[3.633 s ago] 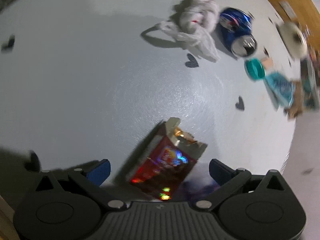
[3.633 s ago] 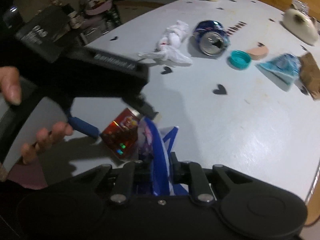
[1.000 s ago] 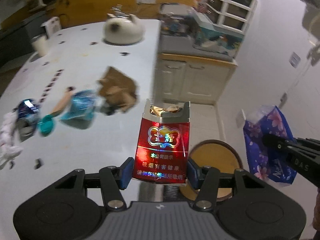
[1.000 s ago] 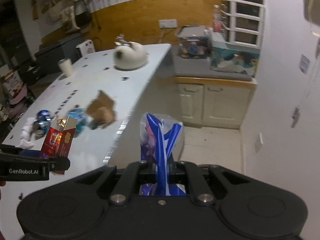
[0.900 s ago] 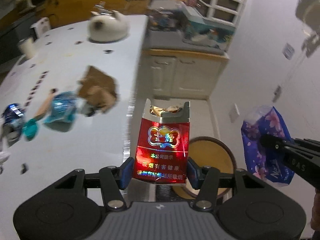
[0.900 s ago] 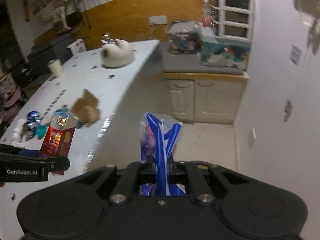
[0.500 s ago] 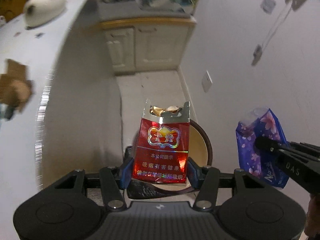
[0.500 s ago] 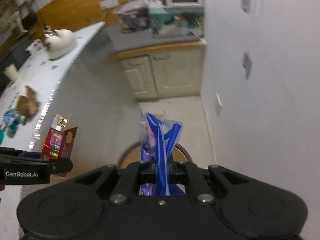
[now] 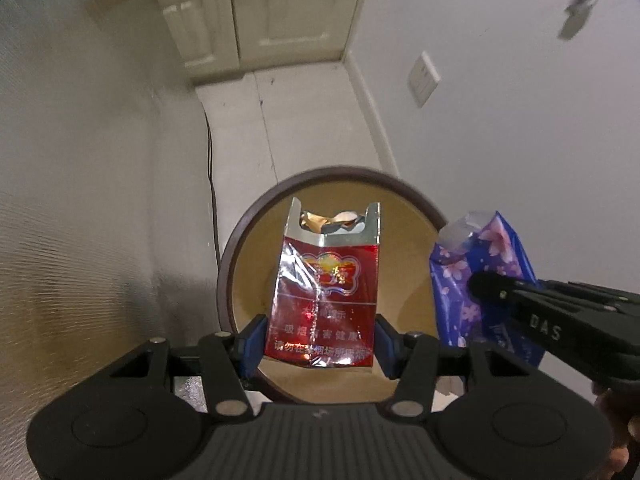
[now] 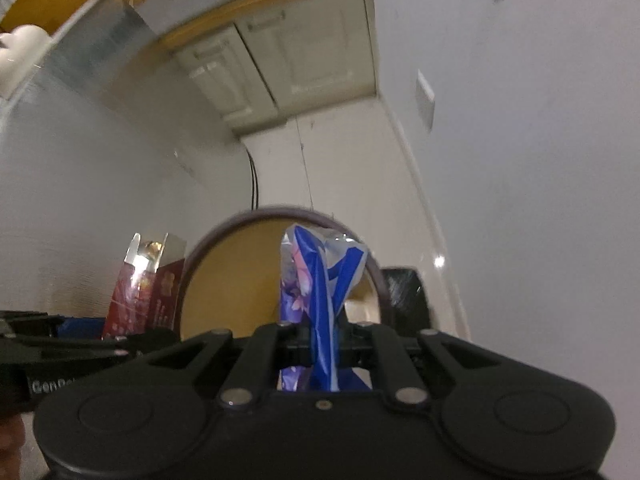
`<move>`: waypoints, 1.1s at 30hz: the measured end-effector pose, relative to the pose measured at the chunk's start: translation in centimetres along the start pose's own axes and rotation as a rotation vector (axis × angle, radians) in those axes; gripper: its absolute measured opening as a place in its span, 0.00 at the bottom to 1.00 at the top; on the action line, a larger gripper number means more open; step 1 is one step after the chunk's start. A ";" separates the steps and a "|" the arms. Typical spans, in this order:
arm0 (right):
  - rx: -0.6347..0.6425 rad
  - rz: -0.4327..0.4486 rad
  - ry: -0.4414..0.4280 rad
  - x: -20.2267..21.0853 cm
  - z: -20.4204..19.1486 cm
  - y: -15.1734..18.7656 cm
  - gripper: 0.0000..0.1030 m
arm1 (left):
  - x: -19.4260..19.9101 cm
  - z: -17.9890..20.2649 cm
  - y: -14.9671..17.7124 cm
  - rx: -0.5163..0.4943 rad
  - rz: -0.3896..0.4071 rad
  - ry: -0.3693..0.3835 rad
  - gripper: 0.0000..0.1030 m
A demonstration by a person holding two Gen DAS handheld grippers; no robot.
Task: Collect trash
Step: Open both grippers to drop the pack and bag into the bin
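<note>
My left gripper is shut on a red cigarette pack with a torn silver top, held upright over the open mouth of a round trash bin with a dark rim and tan inside. My right gripper is shut on a blue flowered plastic wrapper, also above the bin. In the left wrist view the wrapper hangs at the bin's right rim. In the right wrist view the cigarette pack sits at the bin's left edge.
The bin stands on a pale floor between a grey counter side on the left and a white wall with a socket on the right. Cream cabinet doors are behind. A black cable runs down by the counter.
Both grippers carried their trash off the table, swung down and now hover over the bin, which fills more of both views. The table has left the left view.
</note>
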State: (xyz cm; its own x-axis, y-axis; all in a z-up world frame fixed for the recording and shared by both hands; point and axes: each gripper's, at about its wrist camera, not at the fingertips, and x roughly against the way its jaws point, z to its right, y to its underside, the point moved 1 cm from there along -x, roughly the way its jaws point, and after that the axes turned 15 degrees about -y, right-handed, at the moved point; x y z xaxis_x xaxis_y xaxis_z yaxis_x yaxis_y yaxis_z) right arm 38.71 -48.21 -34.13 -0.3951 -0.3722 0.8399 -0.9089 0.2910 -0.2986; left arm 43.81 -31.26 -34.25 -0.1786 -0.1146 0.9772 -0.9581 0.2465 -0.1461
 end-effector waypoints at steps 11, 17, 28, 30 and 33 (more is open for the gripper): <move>-0.059 -0.136 -0.001 -9.6 2.0 -0.9 0.09 | -8.0 0.3 -1.4 0.015 -0.128 0.010 0.54; -0.075 -0.158 0.008 -12.1 2.0 -1.1 0.11 | -10.4 0.9 -2.0 0.010 -0.159 0.020 0.54; -0.074 -0.168 0.038 -12.5 2.1 -0.8 0.37 | -10.4 0.0 -1.3 0.014 -0.168 0.039 0.64; -0.073 -0.167 0.031 -12.1 2.1 -0.8 0.40 | -10.1 -0.2 -1.1 0.013 -0.174 0.039 0.65; -0.064 -0.168 0.029 -11.3 2.1 -0.7 0.44 | -9.4 -0.5 -0.7 0.007 -0.177 0.035 0.69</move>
State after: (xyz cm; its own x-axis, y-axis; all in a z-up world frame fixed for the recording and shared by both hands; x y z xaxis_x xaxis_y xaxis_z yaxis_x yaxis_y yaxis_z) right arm 43.51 -46.02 -44.36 -0.2340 -0.3947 0.8885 -0.9511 0.2826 -0.1249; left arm 46.28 -29.86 -43.21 0.0007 -0.1221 0.9925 -0.9753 0.2189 0.0277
